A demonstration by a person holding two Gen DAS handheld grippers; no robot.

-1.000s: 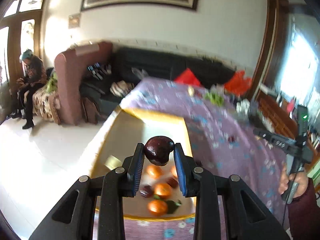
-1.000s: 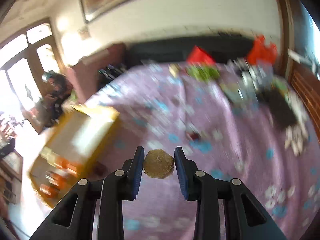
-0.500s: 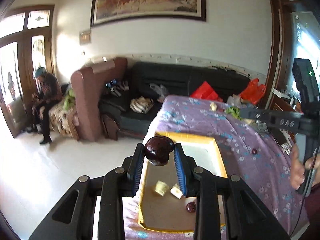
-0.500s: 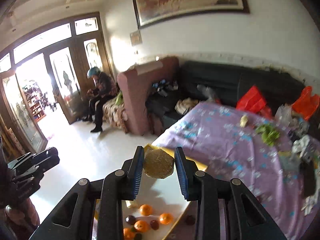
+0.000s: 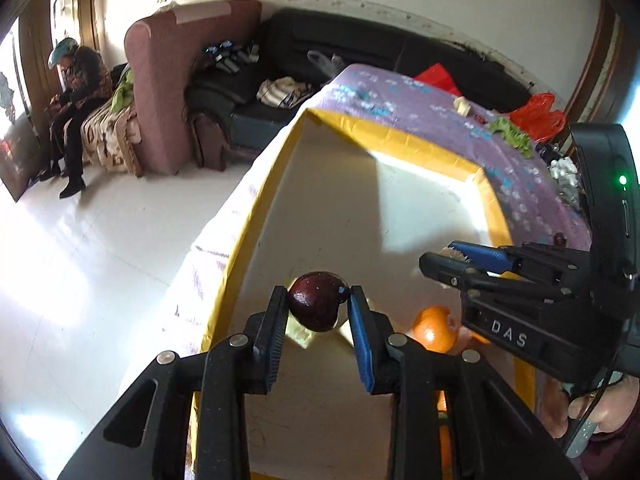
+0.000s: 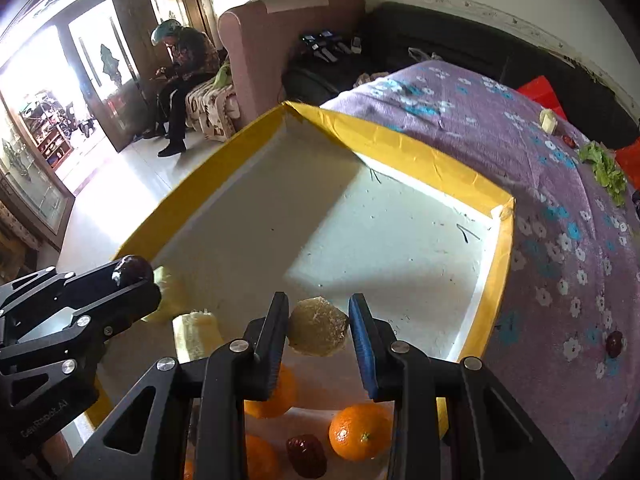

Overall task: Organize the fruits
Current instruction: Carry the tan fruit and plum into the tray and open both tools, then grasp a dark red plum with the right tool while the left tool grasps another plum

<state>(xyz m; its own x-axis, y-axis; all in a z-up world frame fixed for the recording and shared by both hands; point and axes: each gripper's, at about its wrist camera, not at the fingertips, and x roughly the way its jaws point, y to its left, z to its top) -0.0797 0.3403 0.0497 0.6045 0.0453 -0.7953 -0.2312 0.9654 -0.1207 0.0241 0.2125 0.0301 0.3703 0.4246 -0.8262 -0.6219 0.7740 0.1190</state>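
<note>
My left gripper [image 5: 318, 312] is shut on a dark red fruit [image 5: 318, 300] and holds it over the near part of a yellow-rimmed white tray [image 5: 400, 140]. My right gripper [image 6: 318, 330] is shut on a rough yellowish-brown fruit [image 6: 318, 326] above the same tray [image 6: 400, 152]. The right gripper also shows in the left wrist view [image 5: 472, 258], close on the right. The left gripper shows at the left of the right wrist view [image 6: 132, 276]. Oranges [image 6: 360, 434], a dark red fruit [image 6: 306, 456] and pale pieces [image 6: 198, 332] lie in the tray's near end.
The tray sits on a table with a purple flowered cloth [image 6: 560, 240]. A dark red fruit [image 6: 614, 344], green leaves [image 6: 606, 170] and a pale piece [image 6: 548, 120] lie on the cloth. Sofas and a seated person [image 6: 184, 64] are beyond the table.
Both grippers have tilted down and moved in over the tray, each still holding its fruit. They now stand close side by side above the tray's near end.
</note>
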